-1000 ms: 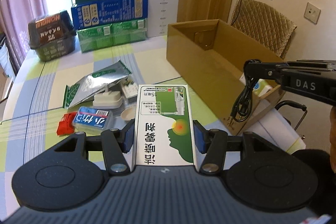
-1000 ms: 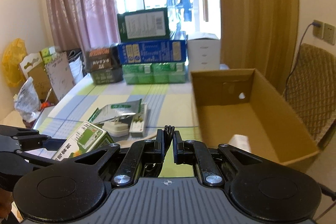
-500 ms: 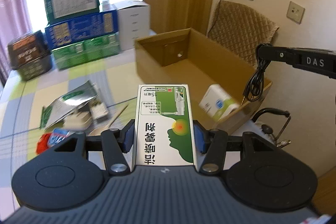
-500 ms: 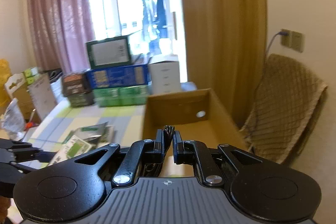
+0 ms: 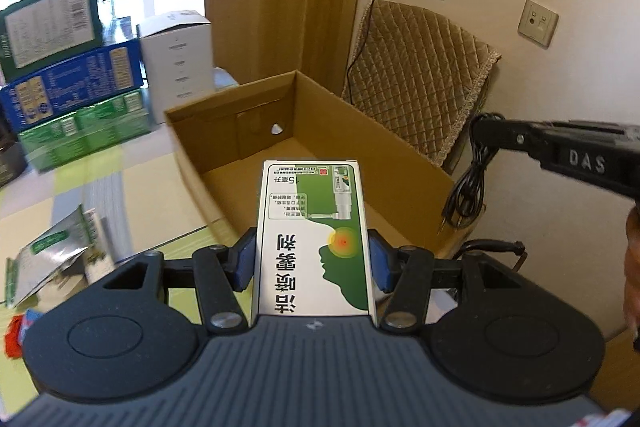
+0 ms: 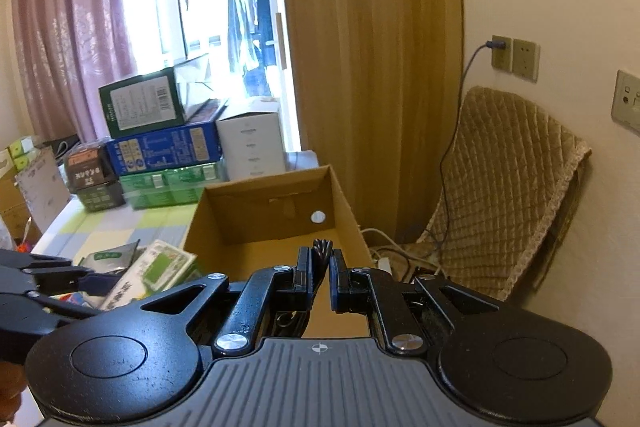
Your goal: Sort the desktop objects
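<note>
A white and green rectangular cardboard medicine carton is clamped between the blue pads of the left claw, lengthwise along the fingers; its far end is seen over the near part of the open brown corrugated cardboard box, above the box floor. The same carton is seen in the right wrist view, just left of the box's near left corner; the left claw is seen there from the side.

A coiled black cable is gripped by the right claw, which is closed on the bundle's top; the loops are seen hanging beside the box's right wall, outside it. In the right wrist view the cable's top is seen pinched between the narrowly spaced fingers of the right claw, over the box's near right part.

The box is set at the right edge of the desk, which is covered with a pastel checked cloth; a silver and green foil pouch is seen lying on the desk at the left, blurred; stacked green, blue and white cartons are placed at the far edge.
</note>
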### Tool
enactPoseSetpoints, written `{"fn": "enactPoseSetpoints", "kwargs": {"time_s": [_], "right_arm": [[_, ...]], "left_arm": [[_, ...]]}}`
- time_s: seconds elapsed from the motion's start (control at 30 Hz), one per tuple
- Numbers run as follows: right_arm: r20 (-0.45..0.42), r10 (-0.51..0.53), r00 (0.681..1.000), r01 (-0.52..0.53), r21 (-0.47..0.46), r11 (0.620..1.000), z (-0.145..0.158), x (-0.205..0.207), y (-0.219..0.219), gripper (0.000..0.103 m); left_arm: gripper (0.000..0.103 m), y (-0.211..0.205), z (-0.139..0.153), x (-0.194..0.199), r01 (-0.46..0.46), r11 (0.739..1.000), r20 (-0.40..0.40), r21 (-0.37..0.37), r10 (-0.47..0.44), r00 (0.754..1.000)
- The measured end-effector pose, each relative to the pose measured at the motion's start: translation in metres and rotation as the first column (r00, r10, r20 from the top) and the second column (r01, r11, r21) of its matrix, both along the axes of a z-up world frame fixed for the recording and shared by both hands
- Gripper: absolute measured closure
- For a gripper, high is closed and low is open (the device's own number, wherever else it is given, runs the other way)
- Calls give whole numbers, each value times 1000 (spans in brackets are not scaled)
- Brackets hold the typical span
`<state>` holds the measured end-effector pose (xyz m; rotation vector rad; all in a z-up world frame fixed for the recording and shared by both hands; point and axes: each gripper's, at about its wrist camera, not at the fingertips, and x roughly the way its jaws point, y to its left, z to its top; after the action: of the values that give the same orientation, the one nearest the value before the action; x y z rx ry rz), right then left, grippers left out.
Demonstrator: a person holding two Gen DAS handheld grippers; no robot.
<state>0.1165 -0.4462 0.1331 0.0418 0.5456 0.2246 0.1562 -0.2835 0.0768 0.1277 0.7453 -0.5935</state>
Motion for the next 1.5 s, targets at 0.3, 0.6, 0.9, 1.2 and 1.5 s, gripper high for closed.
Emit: {"fn": "enactPoseSetpoints", "kwargs": {"time_s": [0.3, 0.6, 0.9, 1.2, 1.5], "right_arm": [[-27, -22, 999, 22, 5, 1000, -13, 19, -9, 99], [-50, -33, 998, 33, -4, 999, -26, 30, -12, 99], [-65, -12, 998, 12, 7, 1000, -32, 38, -4, 98], [-94, 29, 995, -25, 54, 998, -35, 45, 10, 93], [-95, 3, 995, 3, 63, 998, -32, 27, 0, 62]], "left_arm": [[52, -33, -23, 30, 41, 999, -24, 1, -41, 999], [51, -50, -44, 42, 43, 998, -14, 46, -43, 999], [49, -19, -23, 45, -18, 1000, 13, 1, 17, 1000], [45, 12, -12, 38, -56, 998, 22, -26, 57, 998], [42, 44, -13, 19, -114, 992, 6, -55, 114, 993]]}}
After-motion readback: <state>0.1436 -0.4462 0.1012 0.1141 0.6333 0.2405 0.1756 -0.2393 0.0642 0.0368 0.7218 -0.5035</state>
